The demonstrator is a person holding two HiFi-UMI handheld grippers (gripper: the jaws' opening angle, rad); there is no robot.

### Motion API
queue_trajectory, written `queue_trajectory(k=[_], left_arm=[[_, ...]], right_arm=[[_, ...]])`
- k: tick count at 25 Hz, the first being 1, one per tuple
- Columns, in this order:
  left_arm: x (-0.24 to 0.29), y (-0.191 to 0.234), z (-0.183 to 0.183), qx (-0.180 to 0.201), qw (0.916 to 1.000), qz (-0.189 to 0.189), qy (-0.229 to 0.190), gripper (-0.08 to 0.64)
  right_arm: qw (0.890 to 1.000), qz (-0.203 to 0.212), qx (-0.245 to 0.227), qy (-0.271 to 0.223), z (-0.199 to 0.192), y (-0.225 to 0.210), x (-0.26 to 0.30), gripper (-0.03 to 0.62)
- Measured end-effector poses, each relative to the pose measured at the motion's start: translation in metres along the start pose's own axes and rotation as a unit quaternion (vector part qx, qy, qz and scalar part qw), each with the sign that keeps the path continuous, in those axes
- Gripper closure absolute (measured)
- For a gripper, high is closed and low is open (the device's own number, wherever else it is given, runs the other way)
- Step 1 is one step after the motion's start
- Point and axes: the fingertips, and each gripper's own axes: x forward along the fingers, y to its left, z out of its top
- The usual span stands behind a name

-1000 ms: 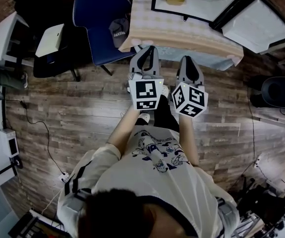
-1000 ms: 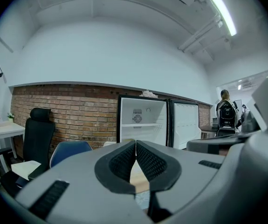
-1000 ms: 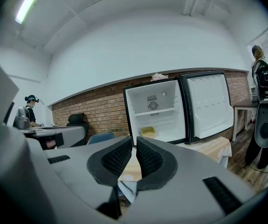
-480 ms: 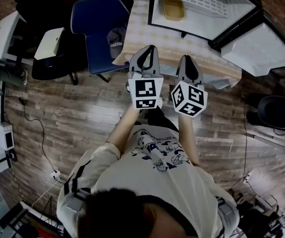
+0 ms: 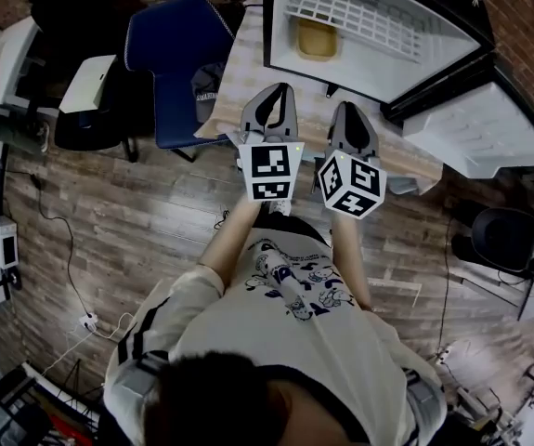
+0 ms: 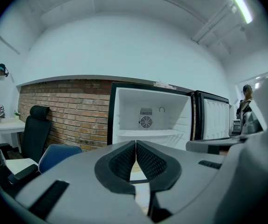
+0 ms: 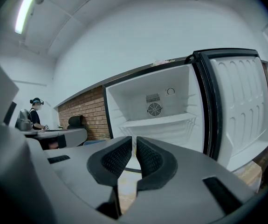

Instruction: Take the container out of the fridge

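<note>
Nearer the fridge (image 5: 359, 68) now, left gripper (image 5: 280, 91) and right gripper (image 5: 346, 110) keep fingers pinched together, empty; unopened, they'd shove the container (image 5: 315, 37) deeper inside.

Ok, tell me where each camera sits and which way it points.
Head view: on the person's head, looking steeply down at the open fridge holding the container; shows torso, arms, left gripper and right gripper.
Left gripper view: on the left gripper, facing the fridge along its closed fingers.
Right gripper view: on the right gripper, facing the fridge along its nearly closed fingers.
Shared: both gripper views show the fridge's rear fan.
</note>
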Motion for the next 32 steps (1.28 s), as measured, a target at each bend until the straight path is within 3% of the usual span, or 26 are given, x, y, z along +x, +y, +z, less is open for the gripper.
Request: queue_trajectory(k=[12, 32], left_arm=[[0.049, 0.011, -0.016, -0.021, 0.9991, 0.02, 0.03, 0.54], [0.16, 0.032, -0.061, -0.06, 0.9917, -0.021, 0.112, 0.54]], right_arm=[[1.0, -0.002, 0.013, 0.024, -0.009, -0.023, 0.051, 0.541], [0.995, -0.065, 0.044, 0.063, -0.029, -0.054, 0.156, 0.541]])
